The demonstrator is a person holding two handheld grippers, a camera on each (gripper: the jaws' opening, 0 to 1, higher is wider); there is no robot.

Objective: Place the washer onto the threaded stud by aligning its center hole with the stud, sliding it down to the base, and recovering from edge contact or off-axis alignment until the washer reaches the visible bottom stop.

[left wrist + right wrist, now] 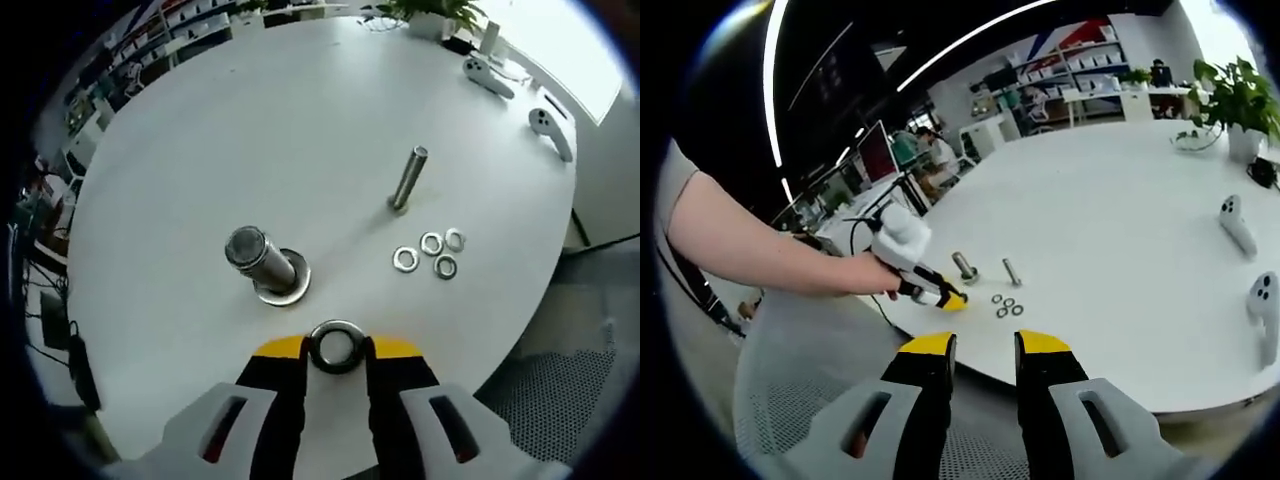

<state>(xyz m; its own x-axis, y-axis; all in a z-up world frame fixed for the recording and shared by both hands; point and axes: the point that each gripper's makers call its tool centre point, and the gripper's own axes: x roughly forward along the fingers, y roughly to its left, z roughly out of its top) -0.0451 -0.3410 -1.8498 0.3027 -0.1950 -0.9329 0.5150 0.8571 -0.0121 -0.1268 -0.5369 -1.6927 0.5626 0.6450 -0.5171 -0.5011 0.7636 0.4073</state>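
A white round bench (250,130) carries two white controllers (551,130) at upper right; a potted plant (1238,100) stands at its far edge.

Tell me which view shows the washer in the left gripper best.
The left gripper view: the washer sits large between the left gripper's fingers, center hole plain. In the right gripper view that gripper is small and far off, and the washer can't be made out.
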